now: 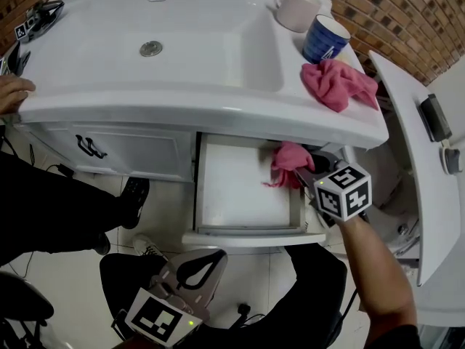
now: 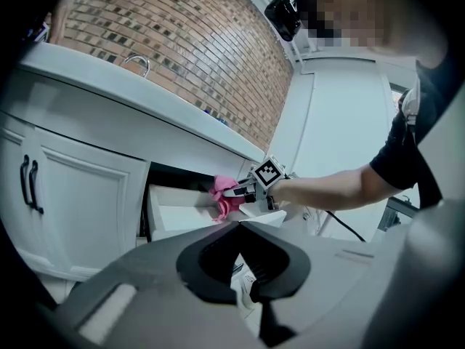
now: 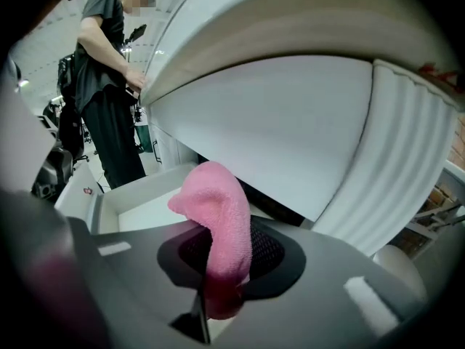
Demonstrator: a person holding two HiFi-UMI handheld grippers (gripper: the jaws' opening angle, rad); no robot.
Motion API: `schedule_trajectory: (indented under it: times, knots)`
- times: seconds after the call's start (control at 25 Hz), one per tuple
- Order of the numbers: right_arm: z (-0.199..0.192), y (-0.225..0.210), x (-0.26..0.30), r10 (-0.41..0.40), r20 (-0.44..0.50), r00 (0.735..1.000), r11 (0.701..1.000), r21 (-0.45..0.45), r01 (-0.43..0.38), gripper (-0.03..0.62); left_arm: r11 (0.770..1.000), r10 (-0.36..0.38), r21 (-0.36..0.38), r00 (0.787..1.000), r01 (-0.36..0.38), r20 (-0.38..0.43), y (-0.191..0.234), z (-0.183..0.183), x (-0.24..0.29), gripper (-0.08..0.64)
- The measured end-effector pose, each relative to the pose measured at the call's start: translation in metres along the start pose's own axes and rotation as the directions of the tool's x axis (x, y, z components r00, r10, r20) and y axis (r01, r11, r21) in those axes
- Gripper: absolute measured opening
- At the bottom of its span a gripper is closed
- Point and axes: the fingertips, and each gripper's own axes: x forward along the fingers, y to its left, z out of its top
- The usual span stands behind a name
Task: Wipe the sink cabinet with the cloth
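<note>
Right tongs (image 1: 305,174) clamped on pink cloth (image 1: 289,162). The right gripper view shows the jaws pinched on the cloth's lower end (image 3: 218,220), with the rest of it bulging up past the tips. Cloth is held inside the open drawer (image 1: 240,195) of the sink cabinet (image 1: 138,151), at the drawer's far corner on the right-tongs side, just under the tabletop (image 1: 218,100) edge. Cloth hangs off the tips and I can't tell if it touches the drawer floor.

Left tongs (image 1: 197,267) are together and empty, held low and well apart from the drawer, on the near side of the right tongs. In the left gripper view the tips (image 2: 259,300) point toward the drawer front and the right tongs (image 2: 231,192).

Above the right tongs, on the tabletop: second pink cloth (image 1: 338,82), with a blue mug (image 1: 325,38) and a pale mug (image 1: 296,9) beyond it. Sink basin (image 1: 218,46) is beyond the left tongs. Another person's hand (image 1: 13,93) rests on the tabletop edge, far off on the left-tongs side.
</note>
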Motion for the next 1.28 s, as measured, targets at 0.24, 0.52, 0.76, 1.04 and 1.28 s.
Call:
schedule_trajectory:
  times: [0.24,0.52,0.76,1.04,1.28]
  knots:
    - [0.041,0.070,-0.004,0.237,0.093,0.967,0.971,-0.057,-0.232,0.078,1.000,0.008,-0.009,1.000,-0.008,0.000,0.000,-0.003,-0.004,0.006]
    - [0.052,0.173,0.020,0.495,0.036,0.868,0.842,-0.268,-0.469,0.078,0.999,0.031,-0.022,0.999,-0.031,0.017,0.004,-0.001,-0.016,0.006]
    - [0.035,0.202,0.033,0.552,-0.053,0.832,0.772,-0.344,-0.534,0.078,0.998,0.050,-0.029,0.998,-0.049,0.026,0.008,-0.001,-0.028,0.006]
    - [0.021,0.171,0.033,0.478,-0.080,0.875,0.816,-0.328,-0.476,0.078,0.999,0.037,-0.021,0.999,-0.037,0.026,0.005,0.000,-0.026,0.006]
    - [0.003,0.134,0.011,0.413,-0.114,0.904,0.840,-0.337,-0.426,0.078,1.000,0.022,-0.011,1.000,-0.022,0.015,0.000,0.000,-0.017,0.006]
